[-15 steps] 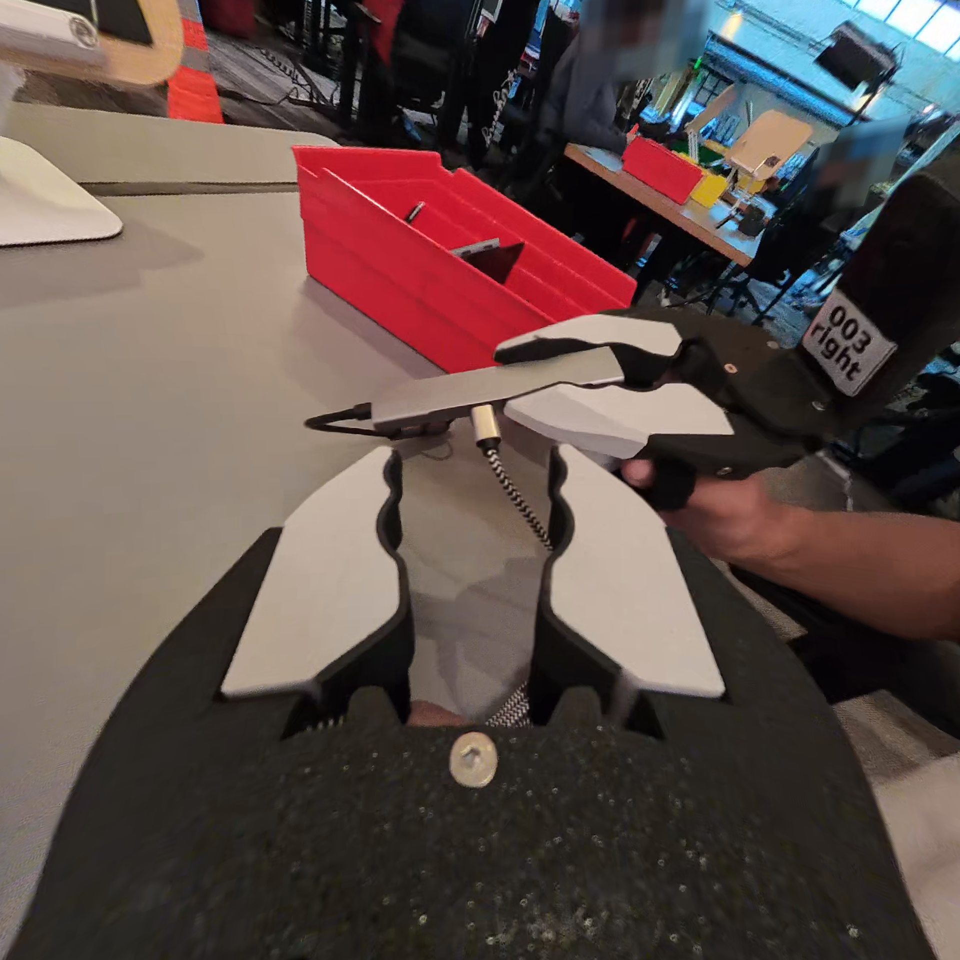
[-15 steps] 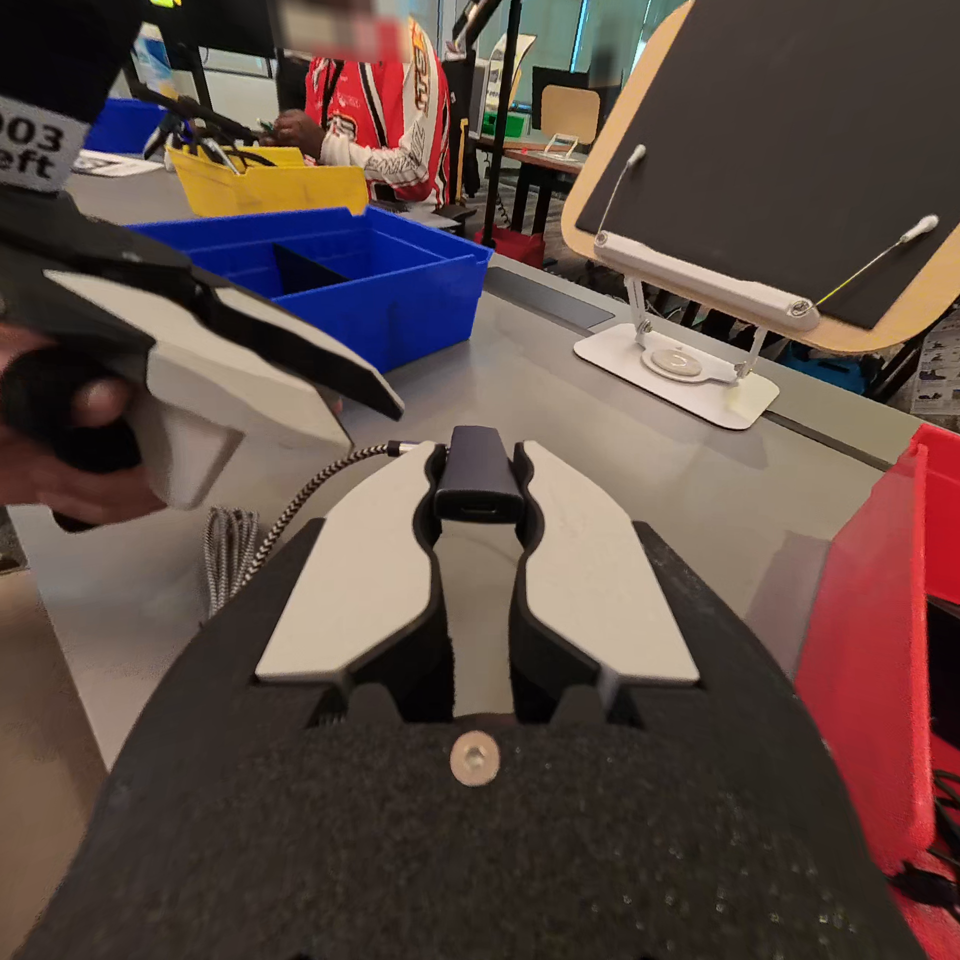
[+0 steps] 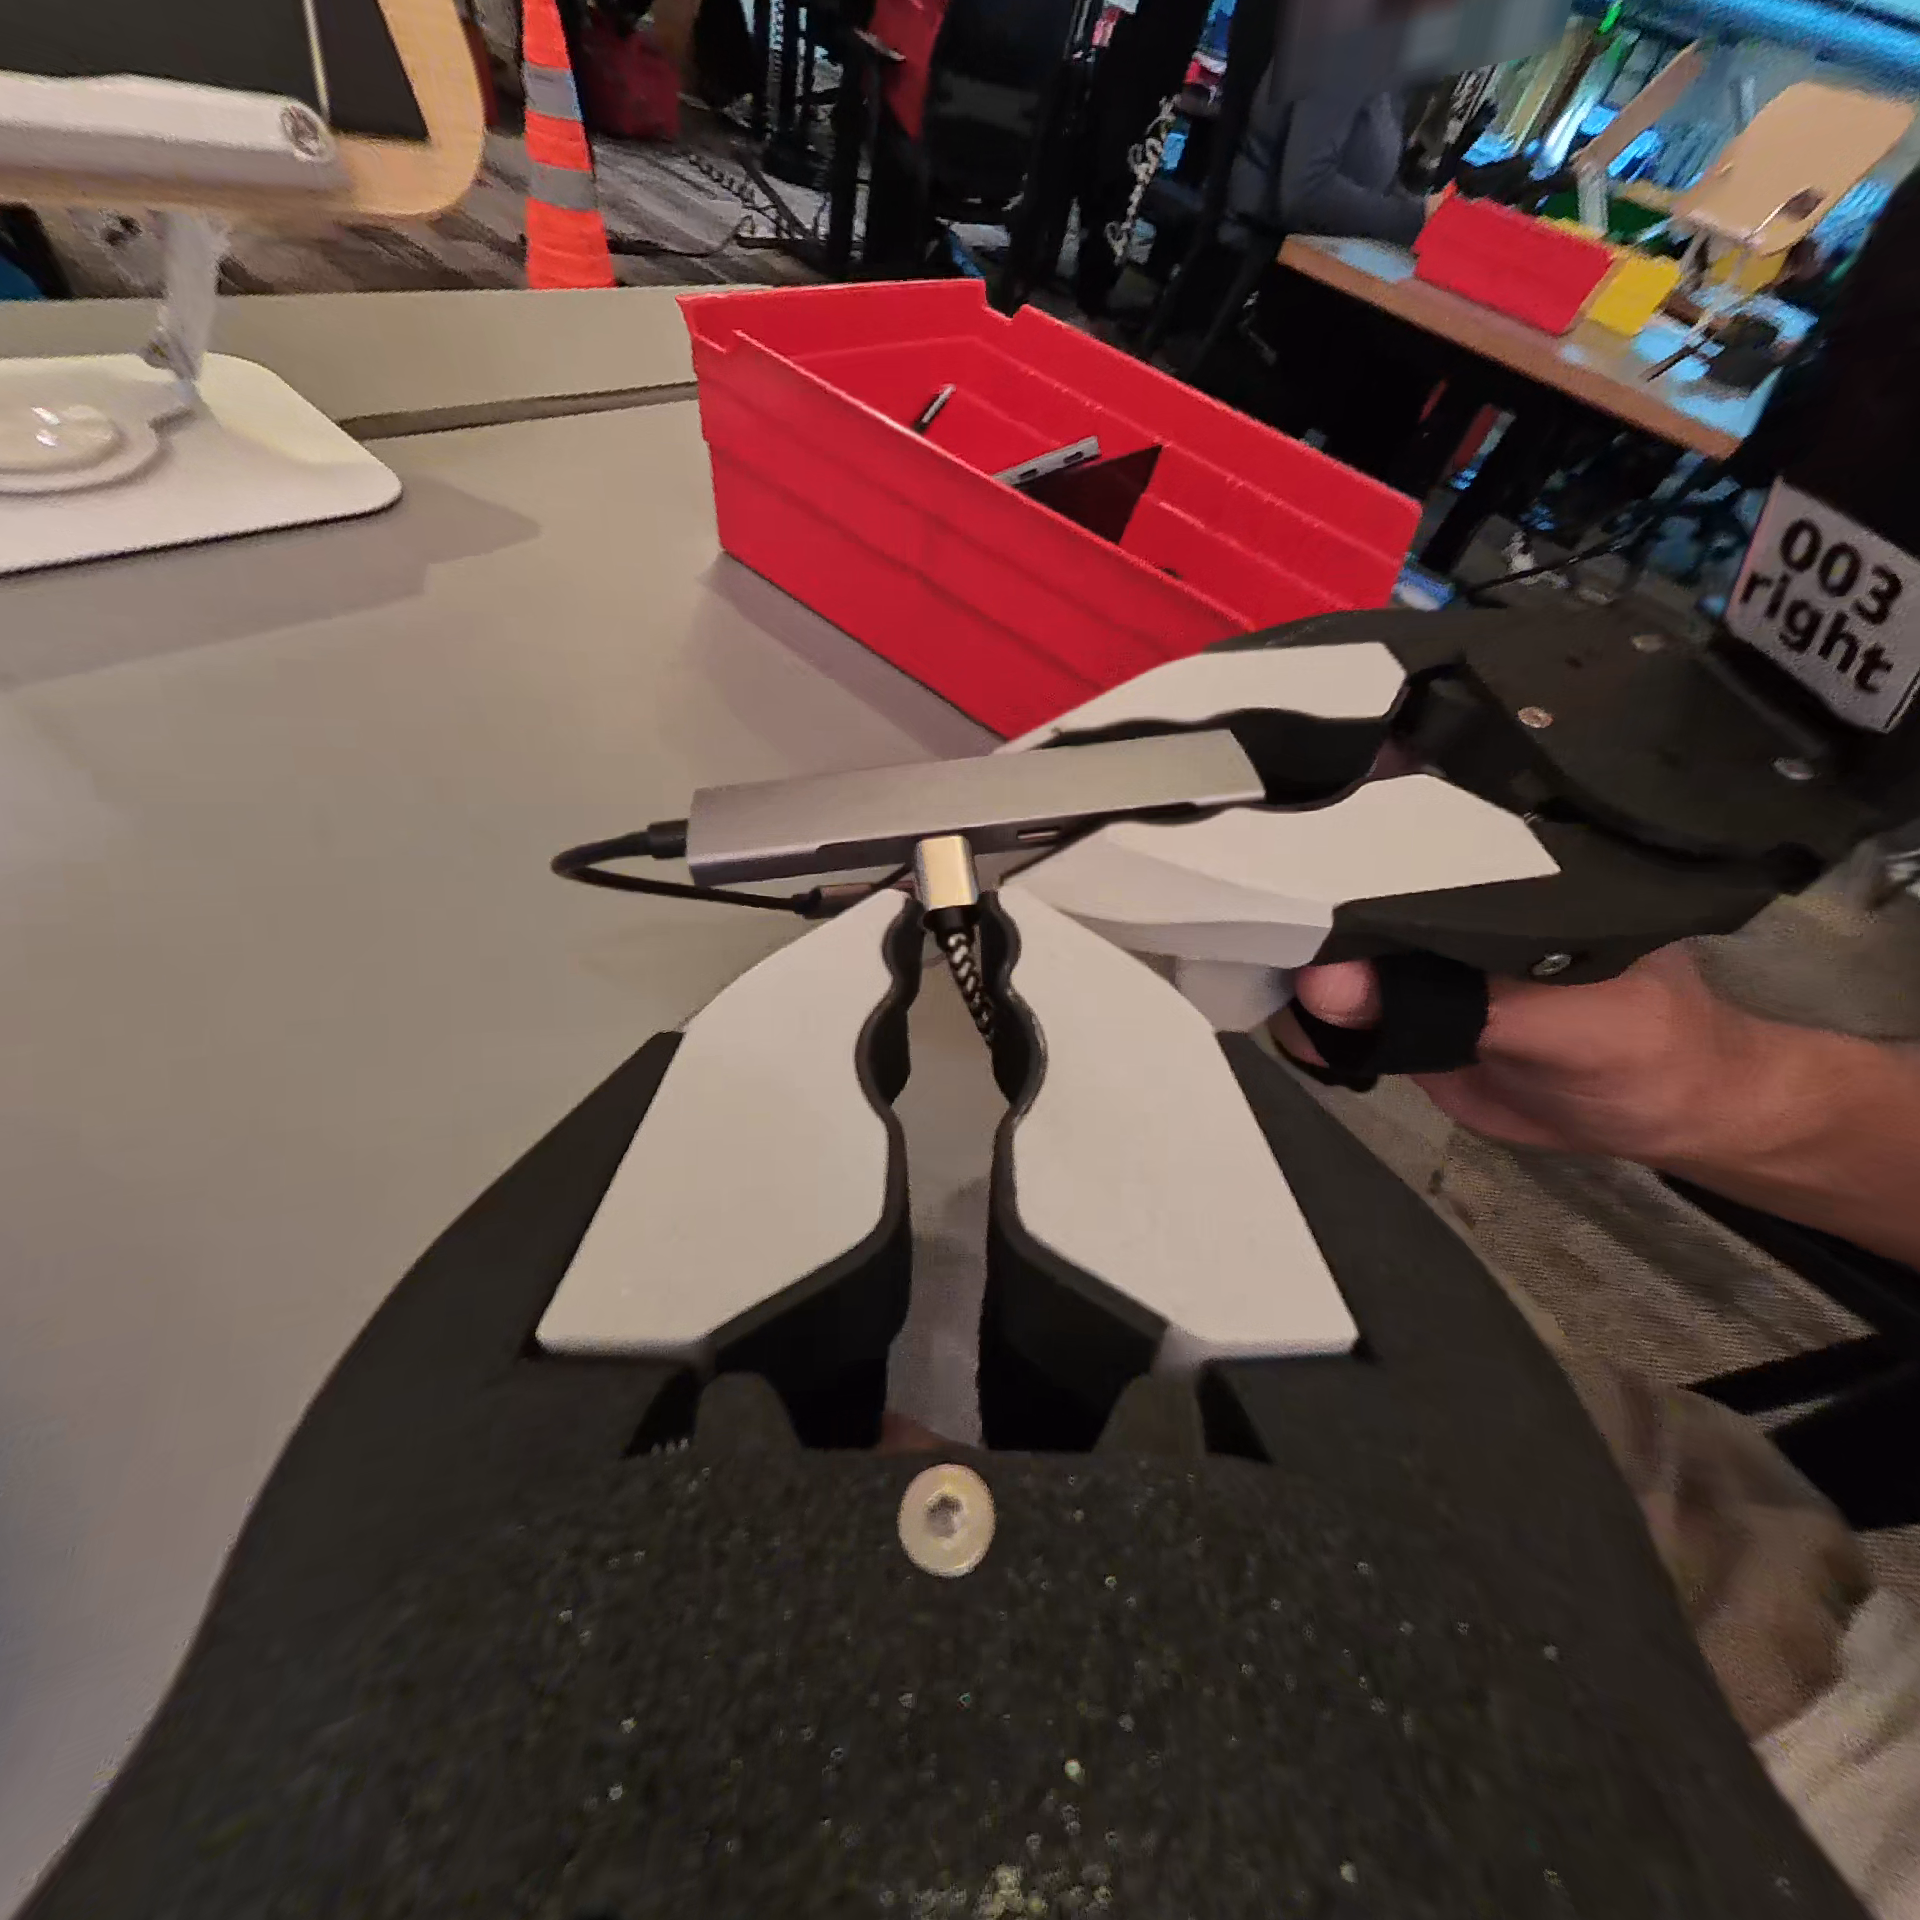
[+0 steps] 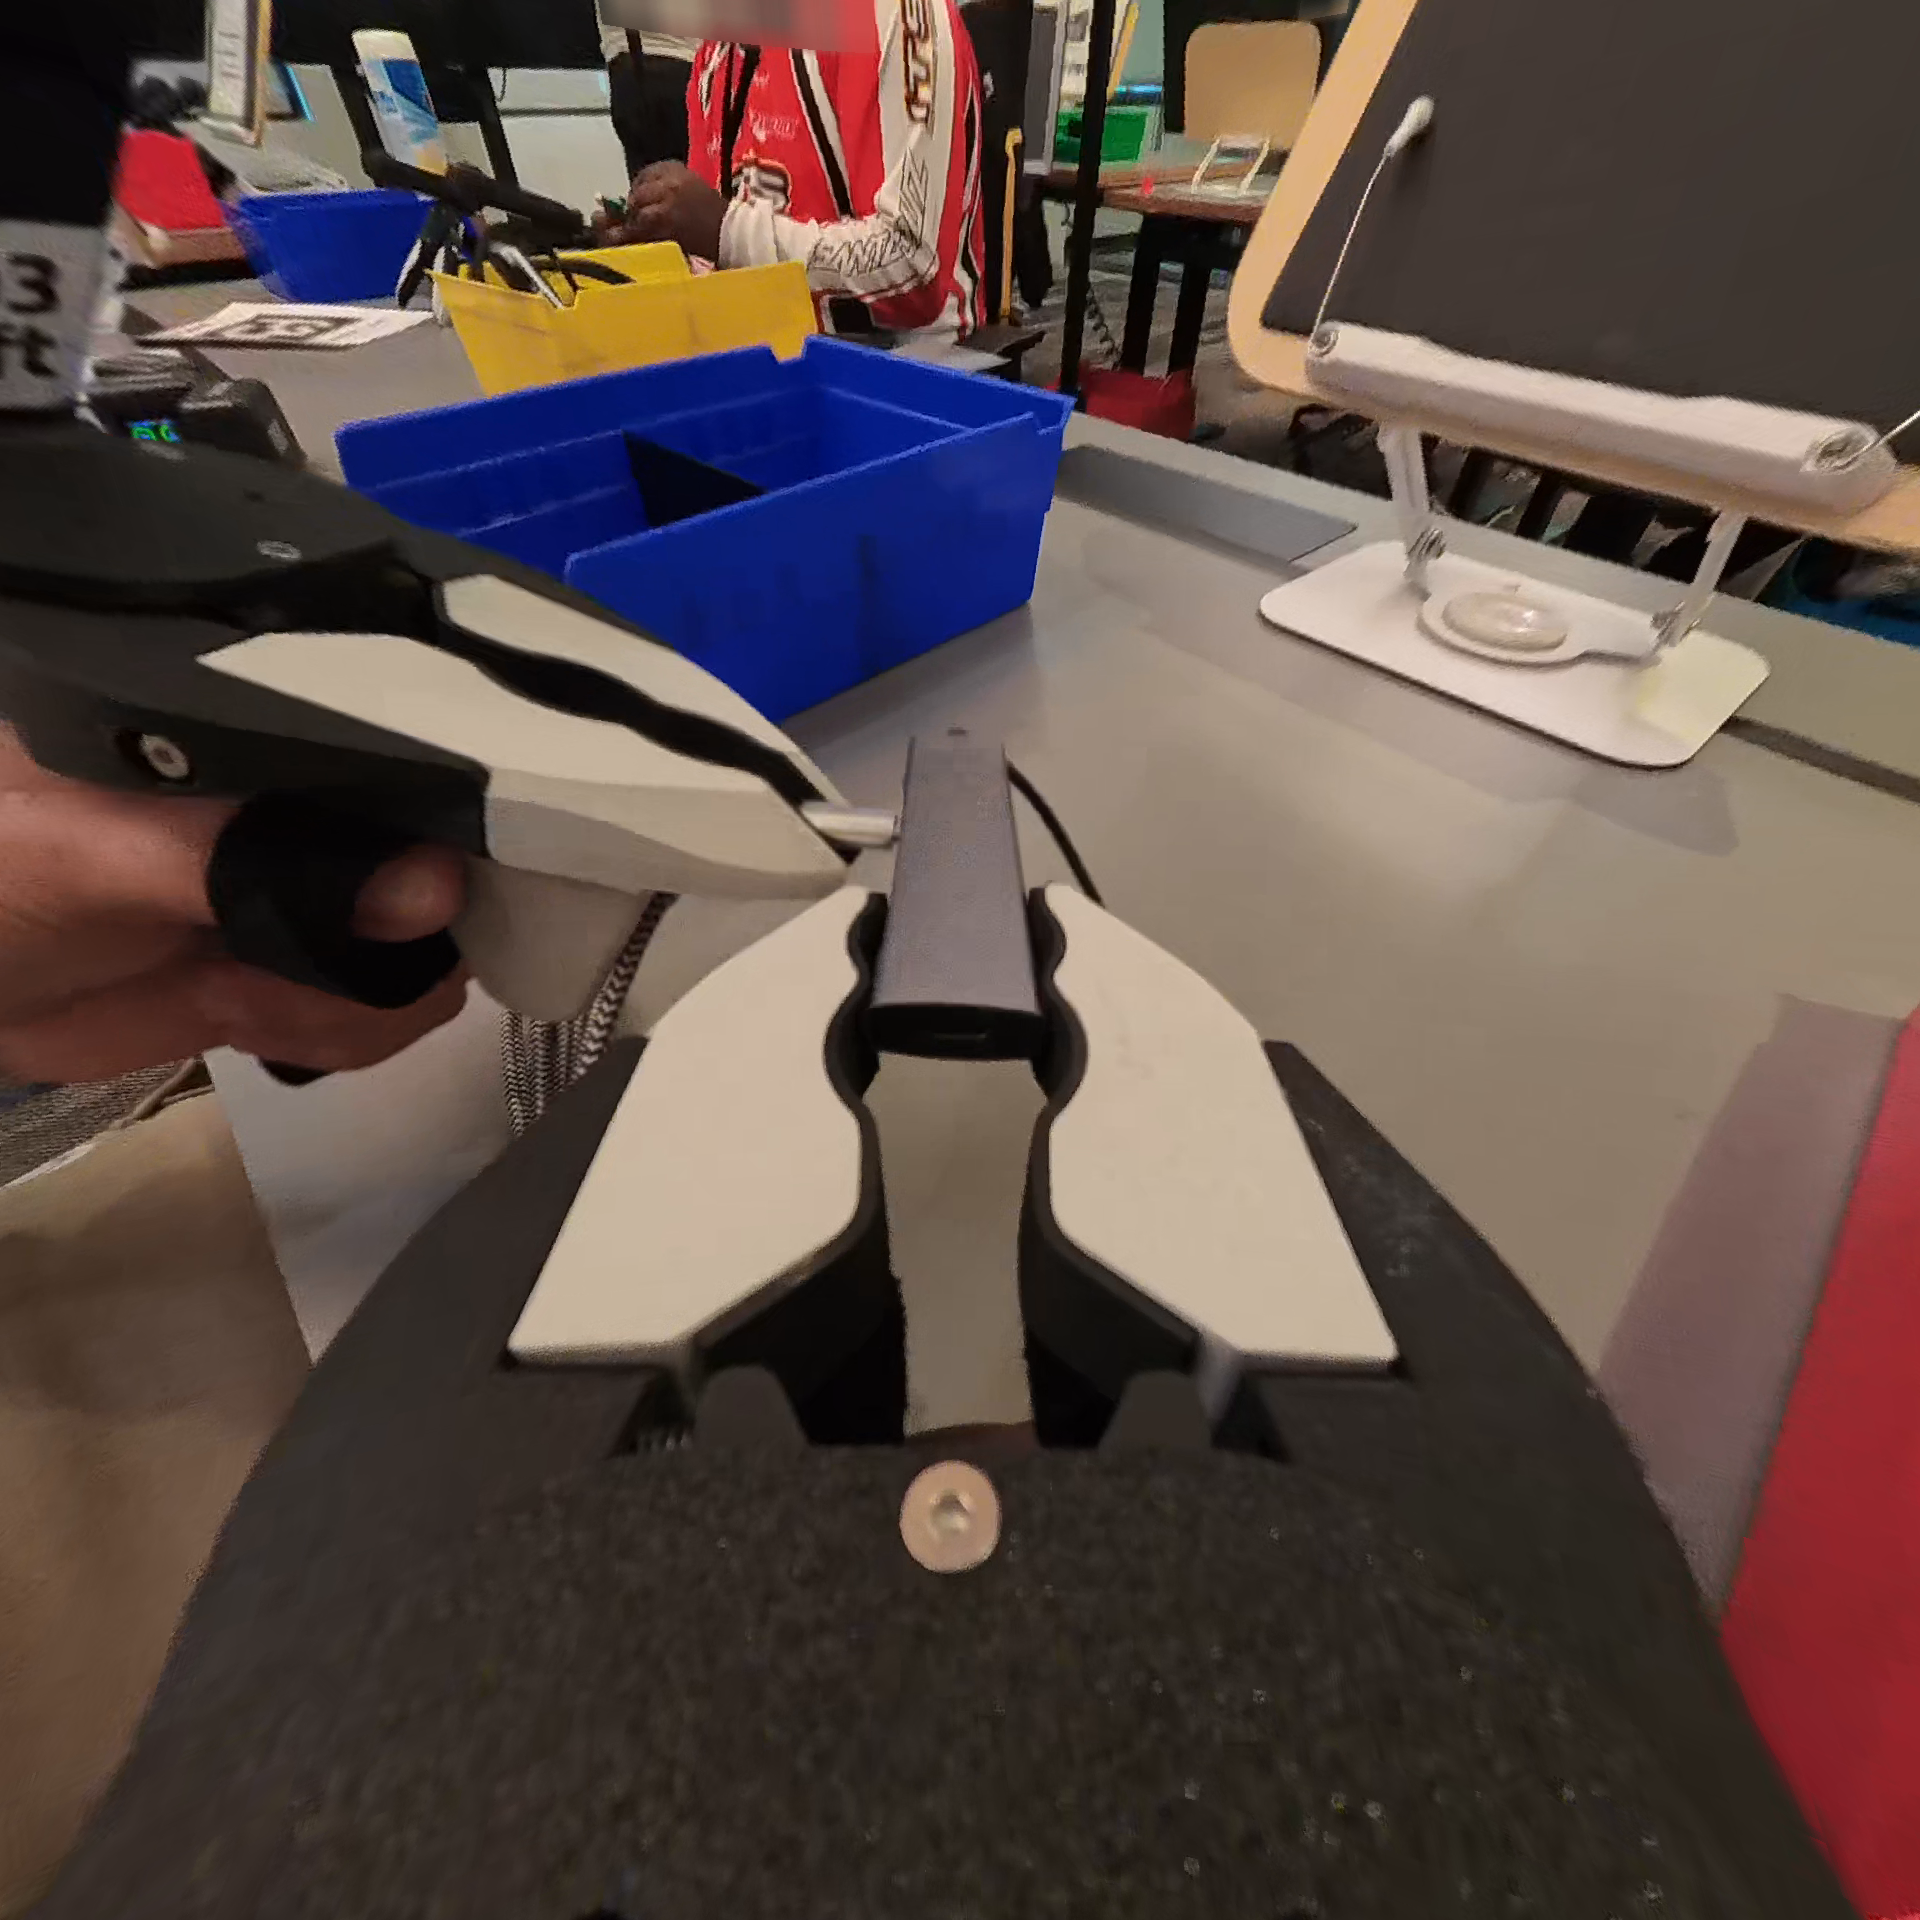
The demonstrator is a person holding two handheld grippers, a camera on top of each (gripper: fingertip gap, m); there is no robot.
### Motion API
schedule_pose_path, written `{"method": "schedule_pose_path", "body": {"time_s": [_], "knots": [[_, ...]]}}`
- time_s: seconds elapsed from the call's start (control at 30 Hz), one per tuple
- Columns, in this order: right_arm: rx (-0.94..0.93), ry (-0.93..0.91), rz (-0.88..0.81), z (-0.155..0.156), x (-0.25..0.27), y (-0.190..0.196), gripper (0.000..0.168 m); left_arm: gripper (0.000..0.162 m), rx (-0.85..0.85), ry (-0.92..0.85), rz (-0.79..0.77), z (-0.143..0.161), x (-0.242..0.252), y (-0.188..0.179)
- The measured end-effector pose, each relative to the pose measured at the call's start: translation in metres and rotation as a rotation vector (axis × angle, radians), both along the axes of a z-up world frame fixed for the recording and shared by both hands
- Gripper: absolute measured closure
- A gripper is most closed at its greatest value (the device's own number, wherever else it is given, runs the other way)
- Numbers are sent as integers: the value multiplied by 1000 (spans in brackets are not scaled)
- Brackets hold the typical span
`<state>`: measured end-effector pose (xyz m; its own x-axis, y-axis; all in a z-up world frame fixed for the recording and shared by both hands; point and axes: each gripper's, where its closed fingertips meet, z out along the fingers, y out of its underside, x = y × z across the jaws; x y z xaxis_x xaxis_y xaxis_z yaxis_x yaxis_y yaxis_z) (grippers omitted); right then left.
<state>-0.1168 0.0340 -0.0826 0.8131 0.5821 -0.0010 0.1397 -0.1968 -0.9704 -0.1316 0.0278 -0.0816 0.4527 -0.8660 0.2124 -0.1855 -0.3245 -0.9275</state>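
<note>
My right gripper point(image 4: 951, 904) is clamped on the near end of a slim grey metal hub point(image 3: 966, 805), held level above the grey table point(image 3: 312, 831). My left gripper point(image 3: 945, 914) is pinched narrowly on a black-and-white braided cable point(image 3: 971, 987) just behind its silver plug point(image 3: 943, 868), which meets the hub's side at 12 o'clock. I can't tell how deep the plug sits. A red plastic bin point(image 3: 935, 561) stands at 1 o'clock. A white printed label point(image 3: 1829, 613) marks the right gripper.
</note>
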Motion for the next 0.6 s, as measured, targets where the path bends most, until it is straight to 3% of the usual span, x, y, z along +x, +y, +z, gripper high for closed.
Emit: {"method": "schedule_pose_path", "body": {"time_s": [0.33, 0.6], "knots": [[82, -14, -37, 9, 2, 0, 143, 152, 58, 28, -19, 1, 1, -2], [91, -55, -86, 10, 0, 7, 142, 152, 97, 42, 52, 4, -5, 7]]}}
